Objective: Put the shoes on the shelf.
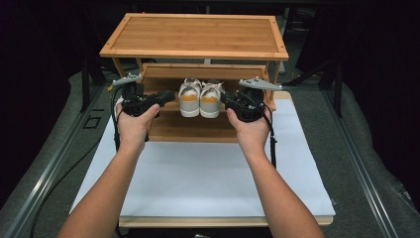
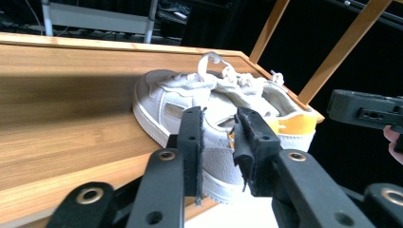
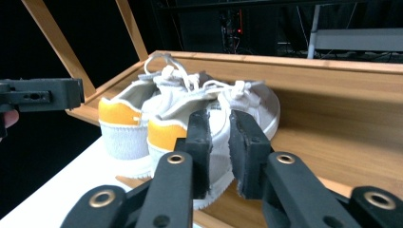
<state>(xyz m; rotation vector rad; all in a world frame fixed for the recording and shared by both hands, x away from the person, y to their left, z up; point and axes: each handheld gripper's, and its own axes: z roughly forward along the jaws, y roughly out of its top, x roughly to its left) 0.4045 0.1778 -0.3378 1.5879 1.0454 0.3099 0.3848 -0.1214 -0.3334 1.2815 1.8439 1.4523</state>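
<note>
Dark room, white table (image 1: 208,178), wooden rack (image 1: 195,37). We see the shoes (image 1: 200,98) on its lower shelf (image 1: 188,126), left gripper (image 1: 166,96) at 9 o'clock, right gripper (image 1: 227,100) at 3, fingers narrow, gripping nothing yet. Risk: uneven squeeze could tip one shoe off.

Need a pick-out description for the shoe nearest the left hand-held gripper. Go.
Start at the bamboo shoe rack at the far end of the white mat; on its middle shelf stands a pair of pale sneakers with their orange-patched heels toward the person. The one wanted is the left sneaker, heel beside the left hand-held gripper; its twin, the right sneaker, stands beside the right hand-held gripper.
</note>
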